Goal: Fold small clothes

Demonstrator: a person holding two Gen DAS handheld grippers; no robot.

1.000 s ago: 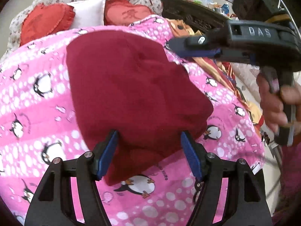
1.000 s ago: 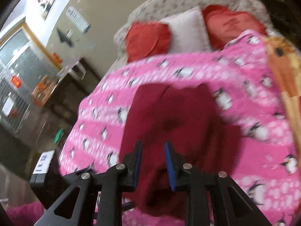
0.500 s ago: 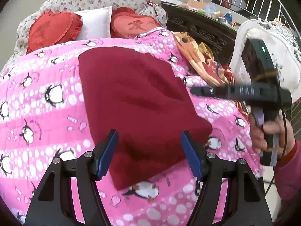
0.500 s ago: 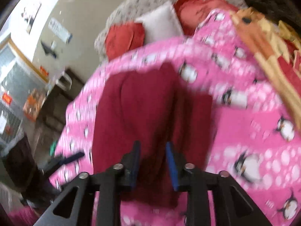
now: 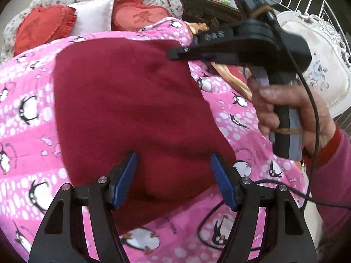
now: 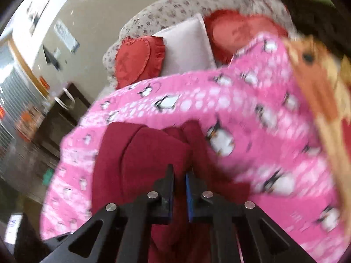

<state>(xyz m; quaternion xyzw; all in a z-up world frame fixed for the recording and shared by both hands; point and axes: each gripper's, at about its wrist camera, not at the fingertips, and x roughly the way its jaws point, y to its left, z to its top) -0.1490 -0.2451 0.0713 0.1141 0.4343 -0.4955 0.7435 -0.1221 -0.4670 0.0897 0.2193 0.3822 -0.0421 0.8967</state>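
- We hold the left tongs [image 5: 173, 179] spread wide, grasping nothing, hovering over the near end of the dark red garment [image 5: 131, 109].
- The garment lies flat on the pink penguin blanket [image 5: 28, 109] of the bed, its long axis running away from us toward the red heart cushions [image 5: 41, 28] and the white pillow [image 5: 92, 17] at the headboard.
- In the left view the right tongs [image 5: 175, 54] reach in sideways at the garment's far right corner, carried by our right hand [image 5: 291, 111]; that view cannot tell us whether they bite cloth.
- The right wrist view is blurred, but there the right tongs [image 6: 179, 182] look nearly clenched with red cloth bunched around and between the blades, so we judge they have pinched a fold of the garment [image 6: 153, 153]. We say this with some reserve.
- The relation that matters: the gripped corner sits at the far right, the free cloth extends left and toward us. The right side is the nearer one to that edge, so it would carry the fold across, while the left tongs, already over the near hem, could pin or take that end.
- Risk as we see it: a shallow pinch may slip as the cloth is lifted.
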